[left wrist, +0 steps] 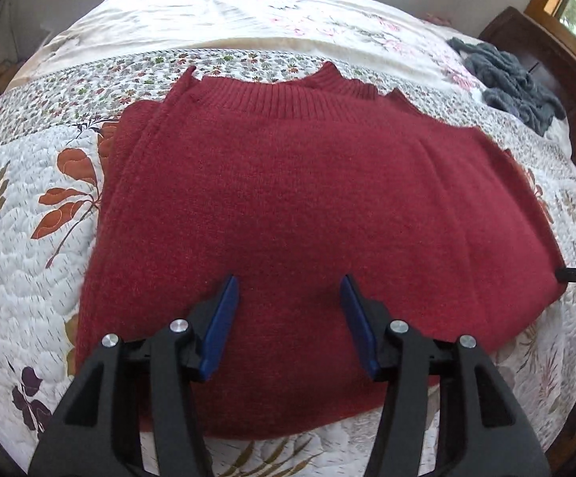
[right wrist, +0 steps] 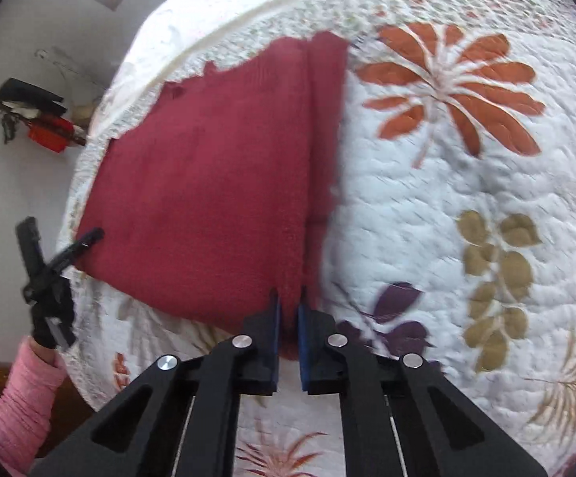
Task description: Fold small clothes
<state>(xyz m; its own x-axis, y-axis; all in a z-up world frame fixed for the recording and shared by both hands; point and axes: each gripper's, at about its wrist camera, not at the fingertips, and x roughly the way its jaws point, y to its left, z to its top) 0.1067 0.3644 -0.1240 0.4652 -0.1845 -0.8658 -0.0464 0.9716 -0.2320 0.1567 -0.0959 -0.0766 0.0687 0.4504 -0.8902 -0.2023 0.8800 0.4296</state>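
right gripper (right wrist: 288,302): pinched on near hem of red sweater (right wrist: 208,198) | left gripper (left wrist: 290,290): jaws spread, nothing held, over sweater's near edge | sweater: folded, flat on floral quilt (left wrist: 29,238), collar at far side | grey garment (left wrist: 510,79): bunched at bed's far right corner | pink sleeve (right wrist: 18,405) lower left in right wrist view

Floral quilt (left wrist: 29,238) on bed, dk grey fuzzy cloth (left wrist: 514,79) heaped nr wooden headboard (left wrist: 566,75), window (left wrist: 574,12) behind.
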